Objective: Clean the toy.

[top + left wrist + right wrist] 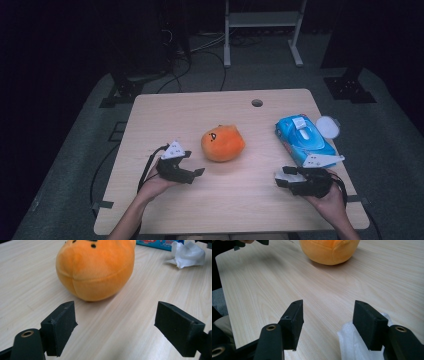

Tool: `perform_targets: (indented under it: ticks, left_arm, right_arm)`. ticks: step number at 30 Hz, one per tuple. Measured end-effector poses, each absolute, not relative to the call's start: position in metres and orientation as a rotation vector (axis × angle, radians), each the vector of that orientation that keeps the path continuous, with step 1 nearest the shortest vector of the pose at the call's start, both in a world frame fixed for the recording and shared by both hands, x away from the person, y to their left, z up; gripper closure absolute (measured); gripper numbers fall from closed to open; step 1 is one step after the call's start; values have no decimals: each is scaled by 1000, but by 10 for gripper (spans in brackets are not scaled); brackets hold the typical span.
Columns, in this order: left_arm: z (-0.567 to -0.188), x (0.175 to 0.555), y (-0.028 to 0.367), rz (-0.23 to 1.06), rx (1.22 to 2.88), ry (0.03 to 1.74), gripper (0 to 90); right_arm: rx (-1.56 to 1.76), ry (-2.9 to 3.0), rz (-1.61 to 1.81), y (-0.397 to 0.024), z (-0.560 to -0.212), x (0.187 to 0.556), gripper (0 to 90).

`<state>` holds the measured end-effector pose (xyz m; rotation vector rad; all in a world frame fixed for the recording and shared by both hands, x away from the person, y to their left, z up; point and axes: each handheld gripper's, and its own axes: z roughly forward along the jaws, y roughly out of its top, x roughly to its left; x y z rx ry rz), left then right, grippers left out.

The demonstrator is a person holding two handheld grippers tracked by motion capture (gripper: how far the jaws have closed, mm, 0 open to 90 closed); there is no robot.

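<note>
An orange plush toy [223,143] with a small black face lies near the middle of the wooden table [165,110]. My left gripper [197,173] rests just left of and nearer than it, jaws open and empty. In the left gripper view the plush [96,267] sits a short way beyond the open gripper [115,315]. My right gripper [279,180] is at the near right, open and pointing left. A crumpled white tissue [354,342] lies on the table under and beside one jaw of the right gripper [328,310]. Nothing is between the pads.
A blue pack of wet wipes [303,140] lies at the right, behind my right gripper, with a round white lid [327,126] by the table edge. A cable hole [257,103] is at the back. A metal frame [262,20] stands on the floor behind.
</note>
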<state>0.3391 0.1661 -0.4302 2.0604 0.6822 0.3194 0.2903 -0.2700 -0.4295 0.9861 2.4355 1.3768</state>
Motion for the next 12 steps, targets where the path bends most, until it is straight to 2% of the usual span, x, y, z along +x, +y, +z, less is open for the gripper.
perform_targets:
  ticks: [12]
  left_arm:
    - [-443, 319, 178, 309, 2038, 713, 129]
  right_arm:
    - [986, 2426, 1387, -269, -431, 290, 395]
